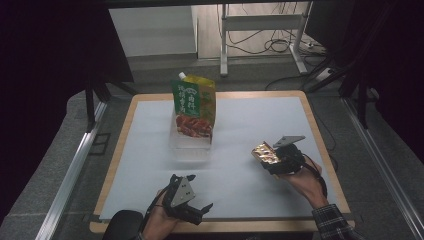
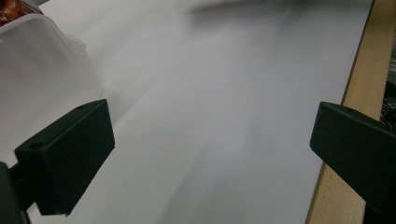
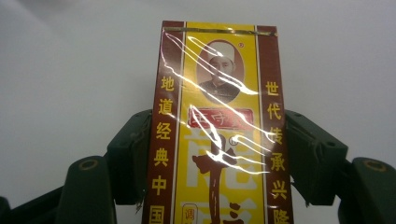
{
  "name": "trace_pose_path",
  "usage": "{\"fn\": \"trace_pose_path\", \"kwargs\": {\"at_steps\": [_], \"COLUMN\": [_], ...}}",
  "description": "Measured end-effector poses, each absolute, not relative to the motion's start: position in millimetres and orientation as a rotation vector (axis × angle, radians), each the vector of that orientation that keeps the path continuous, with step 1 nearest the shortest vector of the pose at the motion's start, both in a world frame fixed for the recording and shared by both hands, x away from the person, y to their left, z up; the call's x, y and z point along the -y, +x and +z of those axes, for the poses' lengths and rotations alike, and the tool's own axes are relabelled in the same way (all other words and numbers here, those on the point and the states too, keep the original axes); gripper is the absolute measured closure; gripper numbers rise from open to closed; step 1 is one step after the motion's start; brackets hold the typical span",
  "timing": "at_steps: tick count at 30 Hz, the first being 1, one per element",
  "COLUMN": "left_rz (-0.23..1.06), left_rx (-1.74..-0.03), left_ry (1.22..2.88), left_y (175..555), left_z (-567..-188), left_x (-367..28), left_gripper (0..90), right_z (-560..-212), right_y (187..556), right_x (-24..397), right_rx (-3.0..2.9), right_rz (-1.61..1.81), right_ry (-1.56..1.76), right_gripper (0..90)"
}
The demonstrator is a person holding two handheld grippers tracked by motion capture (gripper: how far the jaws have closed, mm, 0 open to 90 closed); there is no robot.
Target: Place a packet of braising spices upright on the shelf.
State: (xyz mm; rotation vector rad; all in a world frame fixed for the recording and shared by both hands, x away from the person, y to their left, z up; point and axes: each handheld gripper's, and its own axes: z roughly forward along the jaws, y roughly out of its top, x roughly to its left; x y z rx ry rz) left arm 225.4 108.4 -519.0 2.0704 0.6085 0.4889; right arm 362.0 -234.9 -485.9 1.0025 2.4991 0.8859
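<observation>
My right gripper point(image 1: 274, 159) is shut on a small yellow and red seasoning box point(image 1: 265, 153) wrapped in shiny film, held above the right part of the white sheet. In the right gripper view both black jaws press on the long sides of the seasoning box point(image 3: 219, 135), whose top end sticks out past them. My left gripper point(image 1: 199, 210) rests near the front edge of the table, open and with nothing between its jaws. A green and yellow spouted pouch point(image 1: 195, 107) stands upright in a clear plastic container point(image 1: 189, 145) at the middle of the sheet.
The white sheet point(image 1: 240, 125) covers most of the wooden table point(image 1: 320, 140). A corner of the clear container point(image 2: 42, 70) shows at the left in the left gripper view. Beyond the table stand a metal frame's legs point(image 1: 224, 45) and cables on the floor.
</observation>
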Motion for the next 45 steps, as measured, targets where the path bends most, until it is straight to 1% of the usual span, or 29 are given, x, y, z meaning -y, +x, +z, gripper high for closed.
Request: {"fn": "trace_pose_path", "kwargs": {"at_steps": [6, 12, 14, 16, 20, 30, 45], "left_rz": [0.487, 0.487, 0.487, 0.49, 0.493, 0.496, 0.495], "left_rx": [-0.604, -0.6, -0.6, -0.6, -0.601, -0.598, -0.587], "left_ry": [2.075, 2.079, 2.08, 2.08, 2.082, 2.09, 2.098], "left_y": [225.3, 225.5, 225.5, 225.4, 225.6, 226.3, 225.5], "left_z": [-519.5, -519.6, -519.7, -519.7, -520.4, -520.9, -521.4], "left_x": [-107.7, -107.5, -107.4, -107.4, -106.4, -105.9, -104.3], "left_gripper": [0.0, 0.0, 0.0, 0.0, 0.0, 0.0, 0.0], "right_z": [-497.8, -507.4, -509.0, -508.2, -503.2, -493.8, -487.1], "right_y": [357.1, 360.1, 361.5, 362.3, 364.1, 373.2, 392.9], "right_x": [219.2, 218.0, 218.2, 218.5, 218.1, 214.7, 189.0], "right_rx": [-2.558, -2.589, -2.602, -2.605, -2.612, -2.69, -2.814], "right_rz": [0.84, 0.793, 0.783, 0.806, 0.786, 0.678, 0.433], "right_ry": [0.938, 0.921, 0.925, 0.951, 0.955, 0.955, 0.944], "right_gripper": [31.3, 30.9, 29.3, 26.3, 24.5, 25.3, 25.9]}}
